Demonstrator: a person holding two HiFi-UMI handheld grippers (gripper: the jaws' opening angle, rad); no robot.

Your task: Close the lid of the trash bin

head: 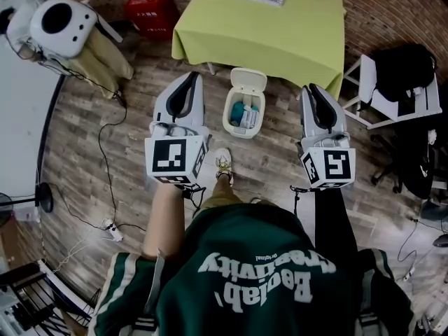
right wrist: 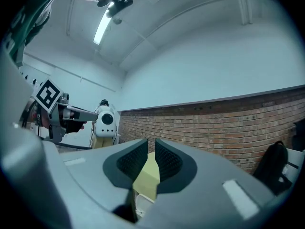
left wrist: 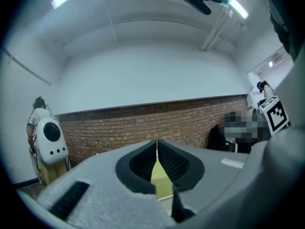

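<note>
Head view shows the bin on the floor between the left hand-held gripper, closed and empty, and the right hand-held gripper, slightly apart and empty; reach behind the upright lid and tip it forward gently.

Cream trash bin, lime-green tablecloth — red-brown brick wall, grey plank floor

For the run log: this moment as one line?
trash bin: on floor | lid: up | left hand-held gripper: empty, apart from trash bin | right hand-held gripper: empty, apart from trash bin
</note>
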